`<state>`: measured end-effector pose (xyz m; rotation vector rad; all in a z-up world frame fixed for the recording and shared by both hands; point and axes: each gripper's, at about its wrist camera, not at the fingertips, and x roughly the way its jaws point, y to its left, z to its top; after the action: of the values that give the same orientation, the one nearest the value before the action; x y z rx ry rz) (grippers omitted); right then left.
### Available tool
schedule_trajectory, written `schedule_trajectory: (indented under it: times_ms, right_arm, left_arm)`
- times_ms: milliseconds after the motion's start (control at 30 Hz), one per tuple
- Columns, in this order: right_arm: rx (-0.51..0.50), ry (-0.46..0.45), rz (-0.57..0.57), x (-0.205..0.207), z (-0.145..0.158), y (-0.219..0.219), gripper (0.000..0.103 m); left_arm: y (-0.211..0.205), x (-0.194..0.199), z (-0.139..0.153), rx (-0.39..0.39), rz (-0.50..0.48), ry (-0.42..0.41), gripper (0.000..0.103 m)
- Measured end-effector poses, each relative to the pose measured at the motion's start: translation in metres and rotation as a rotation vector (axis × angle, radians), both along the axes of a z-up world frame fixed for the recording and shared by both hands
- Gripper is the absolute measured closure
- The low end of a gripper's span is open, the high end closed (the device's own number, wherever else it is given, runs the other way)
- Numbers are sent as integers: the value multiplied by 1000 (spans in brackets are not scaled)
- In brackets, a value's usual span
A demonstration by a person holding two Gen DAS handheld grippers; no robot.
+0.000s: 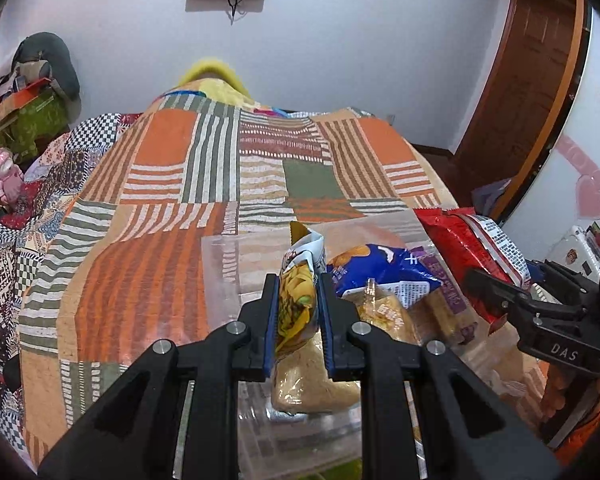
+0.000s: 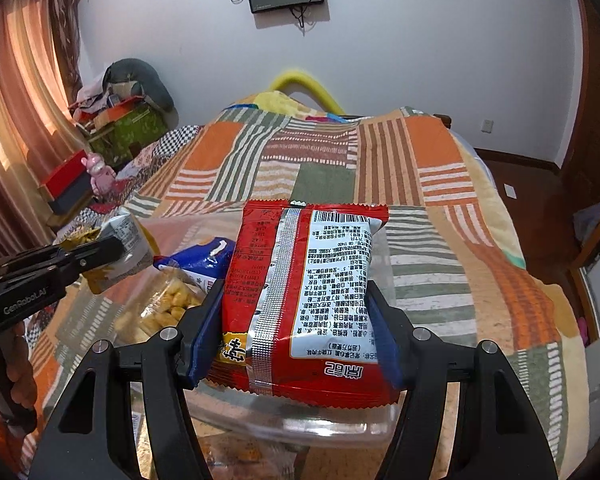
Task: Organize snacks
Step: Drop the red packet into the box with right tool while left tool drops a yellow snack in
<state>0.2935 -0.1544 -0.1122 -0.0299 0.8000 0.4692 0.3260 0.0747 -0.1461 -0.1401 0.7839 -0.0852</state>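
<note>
My left gripper (image 1: 298, 280) is shut on a yellow snack packet (image 1: 296, 300) and holds it above a clear plastic bin (image 1: 224, 272) on the bed. My right gripper (image 2: 296, 292) is shut on a red snack bag (image 2: 300, 280), back side with white label facing up, over the same bin (image 2: 340, 424). In the left wrist view the red bag (image 1: 460, 248) and right gripper (image 1: 512, 296) show at the right. In the right wrist view the left gripper (image 2: 112, 248) with its packet (image 2: 128, 240) shows at the left. A blue snack bag (image 1: 380, 272) lies in the bin, also in the right wrist view (image 2: 204, 260).
A patchwork striped blanket (image 1: 220, 168) covers the bed. A clear bag of puffed snacks (image 2: 164, 308) and a tan cracker pack (image 1: 440, 312) lie in the bin. Boxes and clutter (image 2: 116, 120) stand at the far left, a wooden door (image 1: 532, 72) at the right.
</note>
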Motion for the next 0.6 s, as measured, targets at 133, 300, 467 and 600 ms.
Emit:
schedule_trajectory:
  times_ms: [133,300,467,600]
  right_arm:
    - [-20,6,19,0,-2,3,41]
    - [-20,23,23,3,-1,4,39]
    - [-9,13,18,-1,7,-5,38]
    - [4,-11,19,-11,19,-11,33]
  left_arm:
    - [-3,2,-7,-1,6,7,85]
    - [-5,1,-8,5,1,22,82]
    - [-4,-11,2,20,18,-3,56]
    - [-2,-26,16,30,14,-30,51]
